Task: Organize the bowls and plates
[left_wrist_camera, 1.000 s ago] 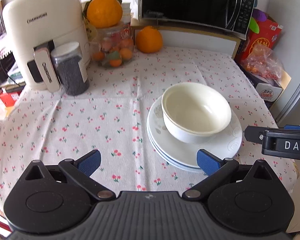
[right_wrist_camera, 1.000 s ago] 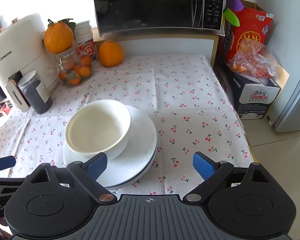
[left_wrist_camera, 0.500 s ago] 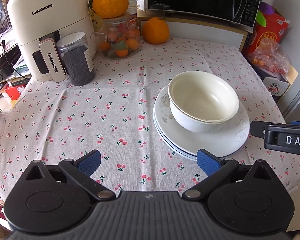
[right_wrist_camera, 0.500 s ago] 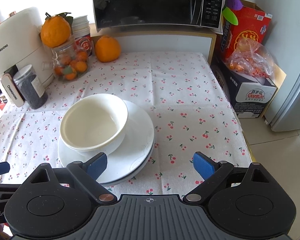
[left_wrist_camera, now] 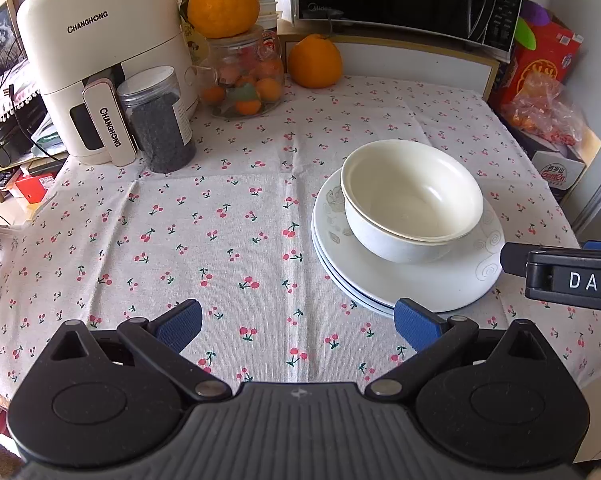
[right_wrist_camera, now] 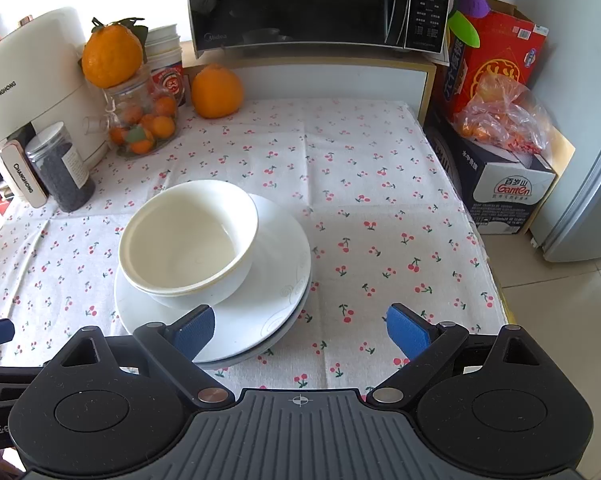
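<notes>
- Sitting mouth-up on the cherry-print tablecloth (left_wrist_camera: 228,208), nested white bowls (left_wrist_camera: 412,204) rest on a stack of white plates (left_wrist_camera: 432,280); both are round, so no long axis shows, and the stack lies flat toward the table's right half.
- Left gripper (left_wrist_camera: 298,322) hangs above the near cloth with its blue pads spread wide and nothing between them; its right pad overlaps the plates' near rim in the picture, and contact cannot be judged.
- Right gripper (right_wrist_camera: 300,330) is likewise spread wide and empty, its left pad over the plates' near edge.
- Left wrist view alone shows the right gripper's side, lettered "DAS", just right of the plates; right wrist view alone shows the tiled floor (right_wrist_camera: 560,320) and a white carton (right_wrist_camera: 500,188) beside the table.
- A glass jar (left_wrist_camera: 244,76) holds small oranges, with a large orange (left_wrist_camera: 222,4) on its lid; a clear canister (left_wrist_camera: 160,120) holds dark contents.
</notes>
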A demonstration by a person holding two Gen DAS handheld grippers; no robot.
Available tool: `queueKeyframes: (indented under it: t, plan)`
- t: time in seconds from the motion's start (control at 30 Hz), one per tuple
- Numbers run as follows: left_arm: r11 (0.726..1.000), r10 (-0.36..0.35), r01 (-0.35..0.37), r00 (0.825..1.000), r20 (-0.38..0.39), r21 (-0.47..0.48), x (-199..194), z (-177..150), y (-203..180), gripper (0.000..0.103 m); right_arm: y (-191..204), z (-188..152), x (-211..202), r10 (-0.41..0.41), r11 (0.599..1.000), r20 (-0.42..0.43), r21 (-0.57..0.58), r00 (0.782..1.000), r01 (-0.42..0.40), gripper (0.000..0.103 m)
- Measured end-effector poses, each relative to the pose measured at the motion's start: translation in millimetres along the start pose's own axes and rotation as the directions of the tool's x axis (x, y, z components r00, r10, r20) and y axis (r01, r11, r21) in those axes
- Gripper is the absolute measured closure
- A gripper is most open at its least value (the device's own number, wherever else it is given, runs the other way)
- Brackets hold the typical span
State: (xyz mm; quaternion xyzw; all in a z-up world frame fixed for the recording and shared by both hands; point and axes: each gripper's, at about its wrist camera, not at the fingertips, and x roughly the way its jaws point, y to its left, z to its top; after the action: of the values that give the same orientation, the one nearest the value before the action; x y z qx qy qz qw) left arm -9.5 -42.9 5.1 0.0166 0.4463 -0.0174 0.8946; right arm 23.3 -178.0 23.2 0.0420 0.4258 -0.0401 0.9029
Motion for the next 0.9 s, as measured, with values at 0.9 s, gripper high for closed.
queueKeyframes:
  t: [0.9]
  plan:
    - [1.000,0.005,-0.005,1.000,0.007,-0.008,-1.6,1.5,3.3,0.000,-0.2,-2.0,3.9,0.007,1.000,-0.016,0.003,1.000,-0.007,0.008]
